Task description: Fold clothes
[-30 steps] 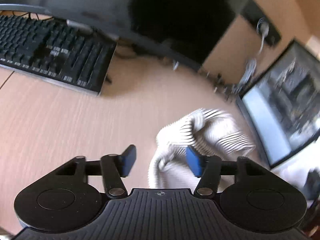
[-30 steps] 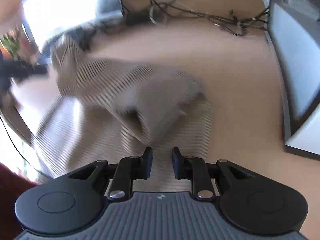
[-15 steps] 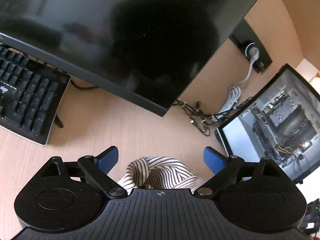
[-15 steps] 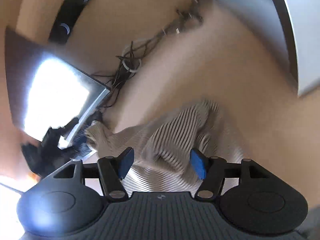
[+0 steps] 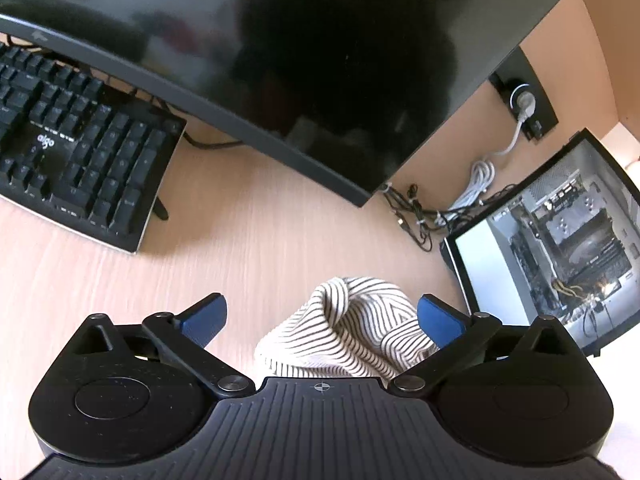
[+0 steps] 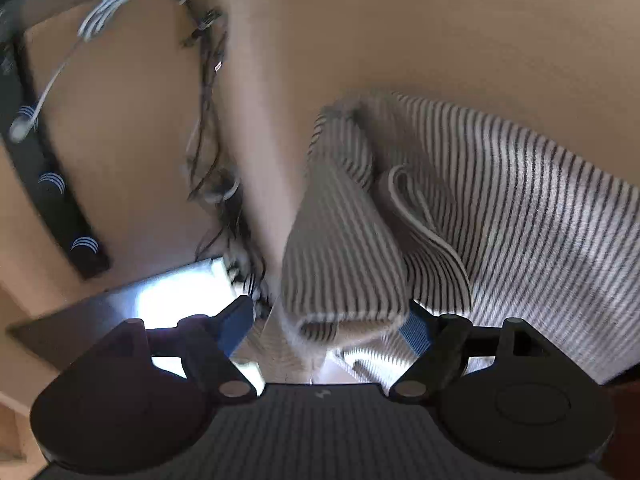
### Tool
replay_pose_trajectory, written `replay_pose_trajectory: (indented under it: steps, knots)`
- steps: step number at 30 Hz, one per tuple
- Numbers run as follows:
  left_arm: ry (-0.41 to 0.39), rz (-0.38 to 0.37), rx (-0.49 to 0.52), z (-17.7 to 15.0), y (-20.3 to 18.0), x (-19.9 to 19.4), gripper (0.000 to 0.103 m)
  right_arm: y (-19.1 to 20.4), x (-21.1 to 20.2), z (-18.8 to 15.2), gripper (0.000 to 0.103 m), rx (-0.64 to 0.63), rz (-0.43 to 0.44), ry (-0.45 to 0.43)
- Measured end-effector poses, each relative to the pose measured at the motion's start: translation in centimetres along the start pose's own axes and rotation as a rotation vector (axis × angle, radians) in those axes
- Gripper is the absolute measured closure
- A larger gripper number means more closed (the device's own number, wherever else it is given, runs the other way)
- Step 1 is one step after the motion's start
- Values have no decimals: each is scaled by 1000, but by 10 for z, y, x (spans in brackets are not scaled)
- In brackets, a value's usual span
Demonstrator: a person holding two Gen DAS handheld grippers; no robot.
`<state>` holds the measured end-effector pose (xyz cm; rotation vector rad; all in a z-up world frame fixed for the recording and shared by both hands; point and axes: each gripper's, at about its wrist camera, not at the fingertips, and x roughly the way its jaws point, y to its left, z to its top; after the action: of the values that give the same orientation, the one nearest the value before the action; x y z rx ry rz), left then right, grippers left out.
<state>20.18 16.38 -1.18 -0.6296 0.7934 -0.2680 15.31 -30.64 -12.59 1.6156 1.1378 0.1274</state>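
Observation:
A white shirt with thin dark stripes (image 5: 352, 332) lies bunched on the light wooden desk (image 5: 240, 264). My left gripper (image 5: 320, 322) hovers just above it. Its jaws are opening wide, the heap sits between the blue pads (image 5: 204, 322), and neither pad presses on it. In the right wrist view, which is rolled on its side, the same shirt (image 6: 500, 200) spreads to the right. A folded sleeve (image 6: 340, 240) reaches down between my right gripper's (image 6: 326, 328) fingers. Those jaws are also opening, and the cloth hangs loose between them.
A black keyboard (image 5: 80, 160) sits at the left under a large dark monitor (image 5: 280, 60). A glass-sided computer case (image 5: 560, 248) stands at the right. Tangled cables (image 5: 420, 216) and a black power strip (image 5: 524, 96) are at the back wall.
Both grippers' jaws have spread apart. The left view has drawn back over the shirt toward the monitor. The right view has rolled strongly, and the sleeve now lies between its fingers.

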Motion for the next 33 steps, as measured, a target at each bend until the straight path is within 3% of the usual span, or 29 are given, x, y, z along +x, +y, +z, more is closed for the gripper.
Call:
replay_pose_trajectory:
  steps: [1,2,3,6,9,10,16,18,24,26,33]
  knots:
    - [4,-1,-6,-1,2,1,0,-3,3,0,39,8,-5,-10]
    - [7,0,-13,-1,4,2,0,-3,8,0,63,-1,-22,-18]
    - [10,2,-21,-2,6,2,0,3,14,-1,77,-33,-51,-31]
    - [13,0,-39,-2,11,1,0,37,6,-5,84,-254,-71,-77]
    - [5,-31,-85,-1,19,-3,0,90,-12,-28,85,-663,-124,-143]
    - [5,-48,-112,-1,22,-4,0,97,-15,-33,85,-737,-143,-153]
    - [57,-87,-206,0,23,7,0,65,-24,-19,85,-811,-356,-139]
    - [107,-97,-195,-2,13,18,0,55,-26,-20,85,-871,-409,-137]
    - [355,-115,-85,-27,-32,67,0,56,-35,-15,85,-970,-421,-121]
    - [395,-114,-55,-35,-40,76,5,57,-36,-18,85,-994,-420,-118]
    - [462,-167,-242,-47,-23,112,16,48,-31,-18,85,-1078,-408,-106]
